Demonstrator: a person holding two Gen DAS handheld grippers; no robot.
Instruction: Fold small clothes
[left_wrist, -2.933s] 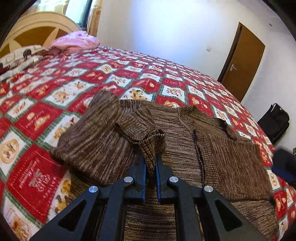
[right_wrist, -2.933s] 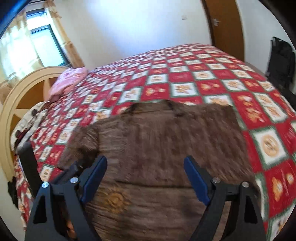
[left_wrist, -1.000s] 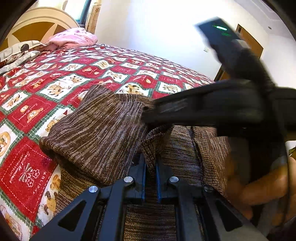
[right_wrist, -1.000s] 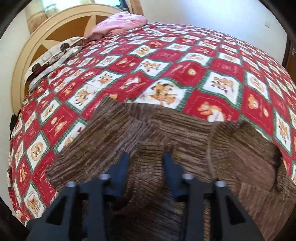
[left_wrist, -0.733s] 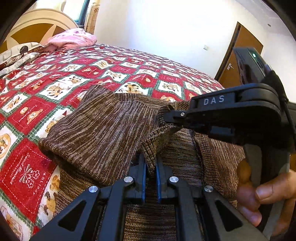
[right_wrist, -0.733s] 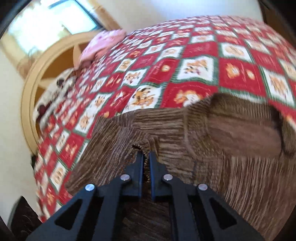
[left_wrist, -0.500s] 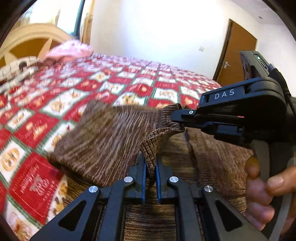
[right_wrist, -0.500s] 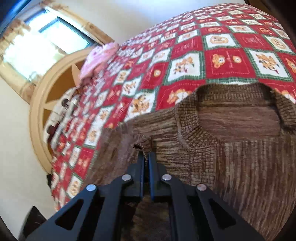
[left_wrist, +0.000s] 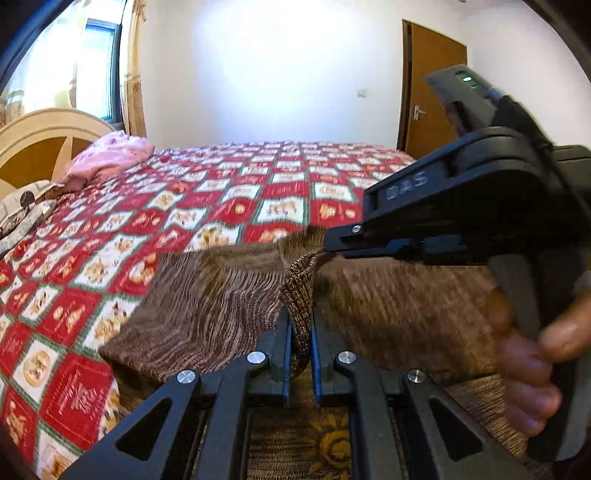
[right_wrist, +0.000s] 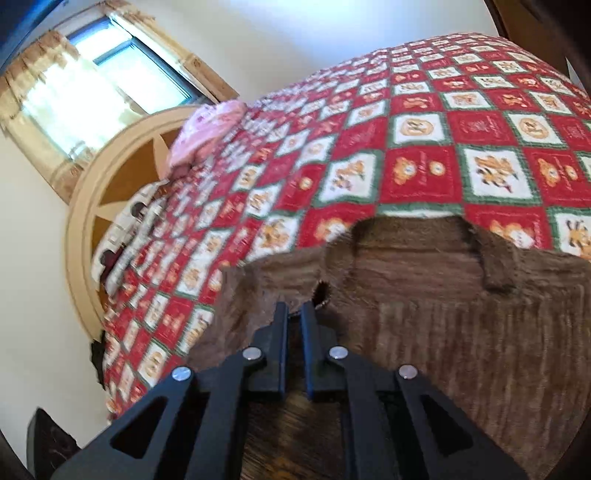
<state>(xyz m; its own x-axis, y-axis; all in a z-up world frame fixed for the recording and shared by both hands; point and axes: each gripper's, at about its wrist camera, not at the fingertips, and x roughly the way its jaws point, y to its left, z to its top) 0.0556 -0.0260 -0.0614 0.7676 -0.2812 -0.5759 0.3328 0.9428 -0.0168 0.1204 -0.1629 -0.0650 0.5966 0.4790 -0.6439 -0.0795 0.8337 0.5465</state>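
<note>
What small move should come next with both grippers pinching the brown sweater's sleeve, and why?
Probably carry the sleeve cuff across the brown sweater body and lay it flat. Both the left gripper and right gripper are shut on that cuff, holding it raised above the body on the quilt, so the fold is unfinished.

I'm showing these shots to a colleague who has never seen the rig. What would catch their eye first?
Probably the red checked bedspread that fills both views, with the brown sweater spread on its near part. Next, the left gripper and the right gripper, both clamped on the same sleeve cuff, lifting it off the sweater.
</note>
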